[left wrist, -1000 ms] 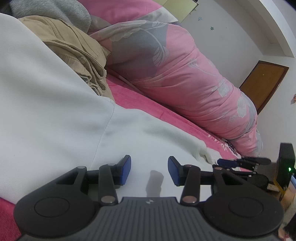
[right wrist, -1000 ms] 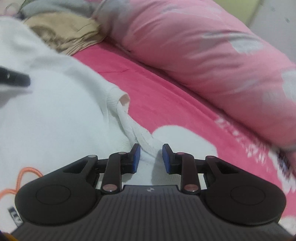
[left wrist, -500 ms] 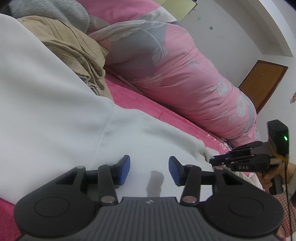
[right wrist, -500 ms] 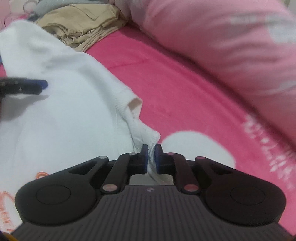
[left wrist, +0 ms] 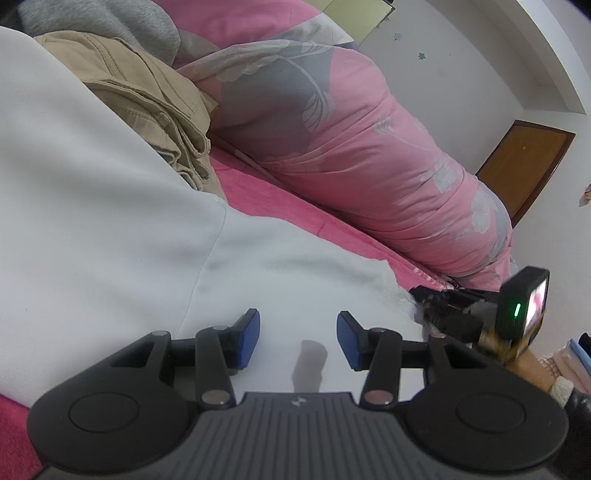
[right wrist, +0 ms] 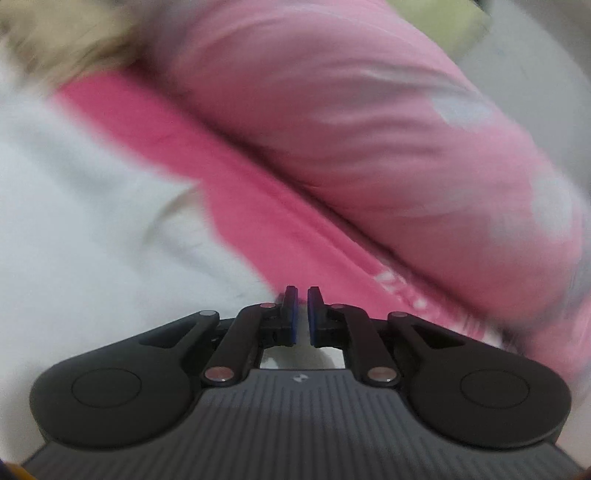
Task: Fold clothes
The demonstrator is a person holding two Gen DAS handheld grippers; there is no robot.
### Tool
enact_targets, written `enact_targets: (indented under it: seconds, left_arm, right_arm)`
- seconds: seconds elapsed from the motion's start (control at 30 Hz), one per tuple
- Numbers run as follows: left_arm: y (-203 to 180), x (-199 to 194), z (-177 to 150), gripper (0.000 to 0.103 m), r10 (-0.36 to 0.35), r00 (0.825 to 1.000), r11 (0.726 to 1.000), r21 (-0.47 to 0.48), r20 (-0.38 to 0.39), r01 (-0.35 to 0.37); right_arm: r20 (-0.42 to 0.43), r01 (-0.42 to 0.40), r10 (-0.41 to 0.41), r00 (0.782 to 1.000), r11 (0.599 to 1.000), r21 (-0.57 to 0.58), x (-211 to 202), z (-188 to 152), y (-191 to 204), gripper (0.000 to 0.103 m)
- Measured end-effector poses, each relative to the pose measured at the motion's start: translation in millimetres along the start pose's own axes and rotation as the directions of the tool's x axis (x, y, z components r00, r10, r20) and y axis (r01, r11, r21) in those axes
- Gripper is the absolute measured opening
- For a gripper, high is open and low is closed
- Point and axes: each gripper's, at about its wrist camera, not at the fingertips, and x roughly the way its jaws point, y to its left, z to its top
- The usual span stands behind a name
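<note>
Left claw (left wrist: 298, 334): spread wide above white garment (left wrist: 110, 229).
Right claw (right wrist: 299, 314): clenched on white garment's right edge, over pink bed (right wrist: 258, 206).

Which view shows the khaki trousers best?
Left wrist: the folded khaki trousers are sharp, seams visible, beside the white garment. In the right wrist view they are only a tan blur at top left.

Your left gripper (left wrist: 297, 339) is matte black with blue pads (left wrist: 248, 339), silver pivot screws and a ribbed grey base bearing a small logo. Your right gripper (right wrist: 302, 316) matches it, and carries a box with a green light.
</note>
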Motion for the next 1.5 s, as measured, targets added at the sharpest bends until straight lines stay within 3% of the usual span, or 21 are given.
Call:
enact_targets:
  seconds: [0.1,0.17,0.23,0.27,0.3,0.4,0.47,0.53,0.6,0.63,0.73,0.87,0.93,1.0,1.07,1.13,1.27,1.37,1.43,1.5]
  left_arm:
    - [0.2,0.3,-0.2,0.047,0.001,1.0,1.0,0.002,-0.001,-0.001]
    - [0.0,0.5,-0.2,0.048,0.003,1.0,1.0,0.004,-0.001,-0.003]
    - [0.2,0.3,-0.1,0.047,0.003,1.0,1.0,0.003,-0.001,-0.003]
    - [0.3,0.2,0.0,0.047,0.002,1.0,1.0,0.003,-0.001,-0.002]
    - [0.3,0.1,-0.1,0.048,0.001,1.0,1.0,0.003,-0.001,-0.001]
    - [1.6,-0.3,-0.1,0.048,-0.006,1.0,1.0,-0.003,-0.001,0.006]
    - [1.8,-0.1,-0.2,0.048,-0.008,1.0,1.0,-0.006,-0.001,0.008]
    - [1.3,0.2,-0.3,0.048,-0.007,1.0,1.0,-0.006,-0.002,0.007]
    - [0.9,0.4,-0.2,0.048,-0.006,1.0,1.0,-0.005,-0.002,0.006]
    - [0.6,0.4,-0.2,0.048,-0.005,1.0,1.0,-0.005,-0.002,0.005]
    - [1.0,0.3,0.5,0.048,-0.004,1.0,1.0,-0.002,-0.004,0.004]
    - [1.6,0.4,0.7,0.048,-0.005,1.0,1.0,-0.002,-0.003,0.005]
    - [1.9,0.5,0.8,0.048,-0.005,1.0,1.0,-0.002,-0.002,0.005]
    - [2.5,0.7,0.7,0.048,-0.008,1.0,1.0,-0.004,-0.001,0.008]
    - [3.2,1.0,0.4,0.048,-0.012,1.0,1.0,-0.006,0.0,0.012]
    - [3.5,1.2,-0.1,0.048,-0.014,1.0,1.0,-0.009,0.001,0.014]
    - [3.2,1.4,-0.1,0.048,-0.015,1.0,1.0,-0.01,0.001,0.015]
    - [1.0,1.3,1.4,0.048,-0.007,1.0,1.0,-0.005,-0.004,0.007]
    - [-2.0,0.8,2.0,0.051,0.003,1.0,1.0,0.008,-0.006,-0.003]
    - [-6.4,-1.5,2.4,0.063,0.017,1.0,1.0,0.026,-0.002,-0.017]
  right_arm:
    - [0.05,-0.097,0.087,0.995,0.958,0.269,-12.3,6.4,-41.4,0.005]
    - [0.105,-0.223,0.199,0.974,0.918,0.328,-26.0,12.8,-47.9,0.006]
    - [0.126,-0.411,0.391,0.912,0.86,0.303,-29.4,18.1,-38.1,0.005]
    - [0.1,-0.448,0.438,0.893,0.849,0.281,-23.2,20.9,-27.9,0.003]
    - [0.041,-0.426,0.431,0.902,0.866,0.261,-9.7,23.2,-13.5,0.003]
    - [0.012,-0.332,0.344,0.939,0.894,0.303,20.0,28.5,-5.7,0.0]
    - [-0.01,-0.155,0.168,0.986,0.933,0.324,19.0,38.0,-21.2,0.004]
    - [0.011,-0.106,0.11,0.994,0.922,0.372,-7.1,30.5,-58.9,0.004]
    - [0.029,-0.059,0.051,0.998,0.906,0.42,-33.1,22.9,-96.3,0.004]
    - [0.034,-0.07,0.062,0.998,0.898,0.435,-46.5,15.8,-106.3,0.005]
    - [-0.002,-0.151,0.169,0.986,0.884,0.443,-71.5,-11.0,-119.8,0.006]
    - [-0.112,-0.235,0.295,0.949,0.898,0.373,-46.8,-32.6,-93.0,0.005]
    - [-0.147,-0.196,0.276,0.95,0.893,0.406,-13.3,-38.9,-88.3,0.001]
    - [-0.097,-0.154,0.223,0.97,0.871,0.466,12.2,-39.7,-98.9,0.0]
    - [-0.139,-0.034,0.122,0.983,0.856,0.516,31.8,-37.5,-116.9,0.0]
    - [-0.172,0.066,0.045,0.984,0.805,0.589,30.5,-38.8,-138.3,0.004]
    - [-0.084,0.095,-0.053,0.995,0.765,0.637,-47.6,-53.9,-166.6,0.005]
    - [-0.087,0.128,-0.093,0.992,0.73,0.671,-130.1,-77.4,-181.8,0.011]
    - [-0.106,0.136,-0.087,0.991,0.71,0.691,-177.5,-102.4,-188.7,0.018]
    - [-0.136,0.155,-0.082,0.987,0.694,0.703,-217.4,-132.5,-194.9,0.023]
